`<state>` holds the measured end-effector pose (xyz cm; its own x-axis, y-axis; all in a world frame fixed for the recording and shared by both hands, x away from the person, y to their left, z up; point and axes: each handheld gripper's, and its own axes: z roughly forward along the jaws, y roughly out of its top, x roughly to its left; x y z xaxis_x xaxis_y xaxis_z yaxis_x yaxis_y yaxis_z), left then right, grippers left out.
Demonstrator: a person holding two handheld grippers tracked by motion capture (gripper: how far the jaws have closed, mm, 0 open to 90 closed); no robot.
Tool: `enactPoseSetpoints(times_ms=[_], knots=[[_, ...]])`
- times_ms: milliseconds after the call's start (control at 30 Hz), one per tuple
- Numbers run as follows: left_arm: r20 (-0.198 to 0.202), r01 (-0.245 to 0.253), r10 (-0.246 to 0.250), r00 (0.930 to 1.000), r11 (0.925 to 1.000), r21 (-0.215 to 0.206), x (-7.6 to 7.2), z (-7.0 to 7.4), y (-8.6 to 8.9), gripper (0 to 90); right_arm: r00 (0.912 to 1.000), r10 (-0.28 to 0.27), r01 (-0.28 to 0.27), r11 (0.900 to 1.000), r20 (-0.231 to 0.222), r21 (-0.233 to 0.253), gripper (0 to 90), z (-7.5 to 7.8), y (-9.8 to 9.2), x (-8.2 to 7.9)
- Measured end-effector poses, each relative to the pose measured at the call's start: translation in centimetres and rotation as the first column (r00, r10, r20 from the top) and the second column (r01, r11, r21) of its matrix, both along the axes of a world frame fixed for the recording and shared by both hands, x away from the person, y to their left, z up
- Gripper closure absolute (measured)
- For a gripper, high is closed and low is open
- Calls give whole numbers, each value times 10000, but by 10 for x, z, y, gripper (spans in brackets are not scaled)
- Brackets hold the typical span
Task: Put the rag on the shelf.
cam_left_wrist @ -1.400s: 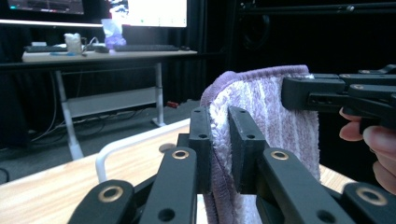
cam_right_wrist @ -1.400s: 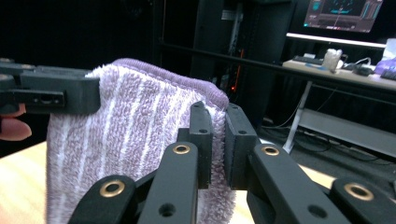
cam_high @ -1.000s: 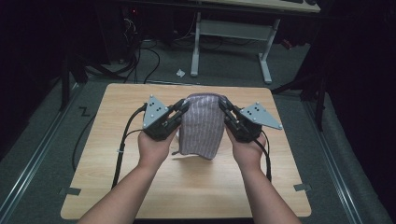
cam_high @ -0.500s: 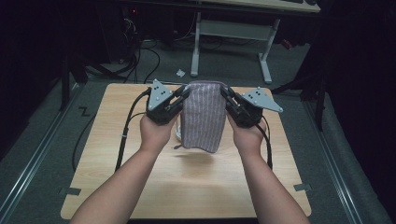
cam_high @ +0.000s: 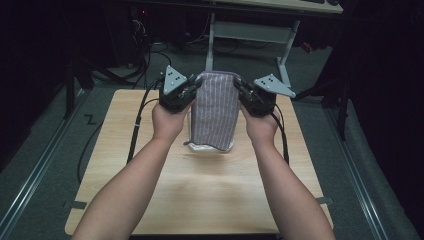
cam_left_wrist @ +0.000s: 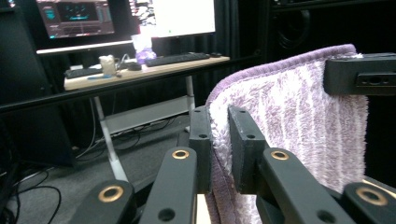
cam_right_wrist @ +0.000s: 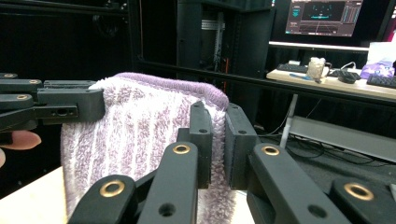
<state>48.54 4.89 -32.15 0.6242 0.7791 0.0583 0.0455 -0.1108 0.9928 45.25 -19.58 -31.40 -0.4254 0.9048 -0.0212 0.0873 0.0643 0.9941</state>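
While held aloft, towel (cam_high: 215, 110) between hand-held grippers

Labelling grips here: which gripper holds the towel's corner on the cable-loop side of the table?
The left gripper: it pinches the towel at that corner; the right gripper pinches the opposite one.

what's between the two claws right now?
The purple striped towel, stretched between them in the high view: left claw pinches one top corner, right claw the other. Each gripper view shows its own jaws clamped on the towel's edge.
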Motion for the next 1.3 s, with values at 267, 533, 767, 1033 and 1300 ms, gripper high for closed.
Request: enactPoseSetpoints(times_ms=[267,533,767,1033,1300], knots=[[-495,-322,345,9982,9983,482,28,1,0,802,9991,-151,136,9992,-386,-386,839,2,5,36],[-1498,-558,628,9867,9972,505,51,-16,0,791,9909,-379,266,9958,-1292,-879,837,-12,13,66],[-2586,-716,879,9620,9948,718,64,-33,-5,749,9676,-391,153,9952,-2495,-967,782,-31,8,86],[-2916,-903,948,9518,9955,288,57,-33,7,498,9595,-628,190,9871,-2747,-1591,578,-37,9,84],[-2836,-703,747,9560,9972,257,38,-32,10,492,9675,-669,240,9843,-2439,-1747,570,-32,4,64]])
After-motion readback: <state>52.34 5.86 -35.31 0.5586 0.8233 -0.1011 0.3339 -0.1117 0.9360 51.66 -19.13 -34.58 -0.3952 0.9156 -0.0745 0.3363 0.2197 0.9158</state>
